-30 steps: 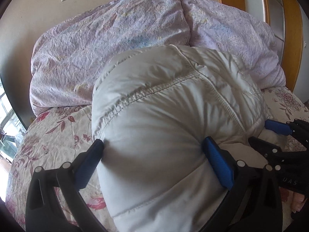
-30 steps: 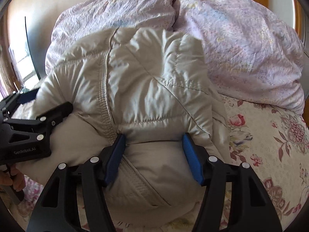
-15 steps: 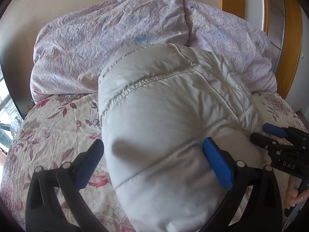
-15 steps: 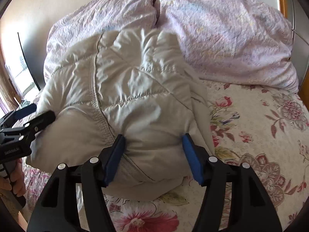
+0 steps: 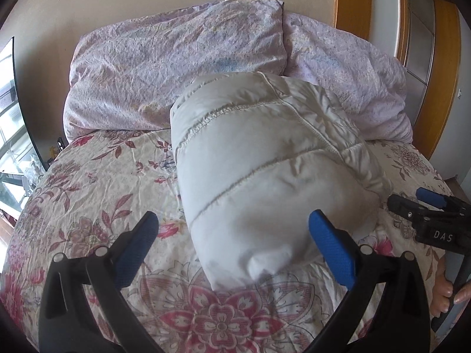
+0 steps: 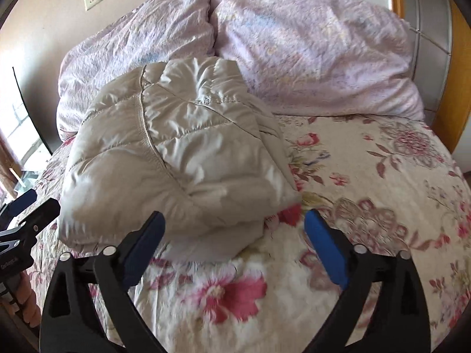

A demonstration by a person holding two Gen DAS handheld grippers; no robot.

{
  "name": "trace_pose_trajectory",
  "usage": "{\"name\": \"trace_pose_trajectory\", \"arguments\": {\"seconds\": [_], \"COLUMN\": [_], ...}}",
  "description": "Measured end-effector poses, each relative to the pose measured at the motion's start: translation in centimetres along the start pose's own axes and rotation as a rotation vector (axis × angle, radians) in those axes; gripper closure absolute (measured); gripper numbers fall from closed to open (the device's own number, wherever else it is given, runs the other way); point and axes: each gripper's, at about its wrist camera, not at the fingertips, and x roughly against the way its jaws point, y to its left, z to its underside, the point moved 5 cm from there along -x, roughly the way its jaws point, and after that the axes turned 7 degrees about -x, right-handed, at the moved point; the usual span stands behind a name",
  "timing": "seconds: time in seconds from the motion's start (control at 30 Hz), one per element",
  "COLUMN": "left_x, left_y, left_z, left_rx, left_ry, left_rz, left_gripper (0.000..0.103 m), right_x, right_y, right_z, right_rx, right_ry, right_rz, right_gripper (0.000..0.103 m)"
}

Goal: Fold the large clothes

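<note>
A cream quilted puffer jacket (image 5: 265, 158) lies folded into a thick bundle on the floral bedspread (image 5: 97, 182); it also shows in the right wrist view (image 6: 182, 158). My left gripper (image 5: 232, 244) is open, with its fingers just in front of the bundle's near end and holding nothing. My right gripper (image 6: 232, 235) is open and empty, just in front of the bundle's near right corner. The right gripper also shows at the right edge of the left wrist view (image 5: 426, 206), and the left gripper at the left edge of the right wrist view (image 6: 26, 214).
Two lilac pillows (image 6: 309, 47) lean against the beige wall behind the jacket. A wooden frame (image 5: 350, 3) stands at the back right. A window (image 5: 8, 123) is at the left. The bedspread (image 6: 368, 153) stretches out to the right of the jacket.
Both grippers have opened, let go of the jacket and pulled back toward me. The bundle now rests on the bed and looks smaller in both views.
</note>
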Motion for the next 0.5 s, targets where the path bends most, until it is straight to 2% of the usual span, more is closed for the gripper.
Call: {"name": "trace_pose_trajectory", "arguments": {"seconds": [0.07, 0.2, 0.3, 0.5], "left_x": [0.9, 2.5, 3.7, 6.2], "left_y": [-0.3, -0.6, -0.6, -0.7], "left_z": [0.6, 1.6, 2.3, 3.2], "left_rx": [-0.008, -0.018, 0.000, 0.032], "left_ry": [-0.004, 0.009, 0.002, -0.009], "left_rz": [0.000, -0.011, 0.009, 0.028], "left_gripper": [0.002, 0.002, 0.002, 0.002], "right_x": [1.3, 3.7, 5.1, 7.5], "right_y": [-0.1, -0.1, -0.4, -0.1], "right_z": [0.3, 1.1, 1.5, 3.2], "right_rx": [-0.007, -0.018, -0.034, -0.047], "right_ry": [-0.017, -0.044, -0.056, -0.028], "right_rz": [0.027, 0.000, -0.014, -0.037], "right_gripper": [0.001, 0.001, 0.001, 0.001]}}
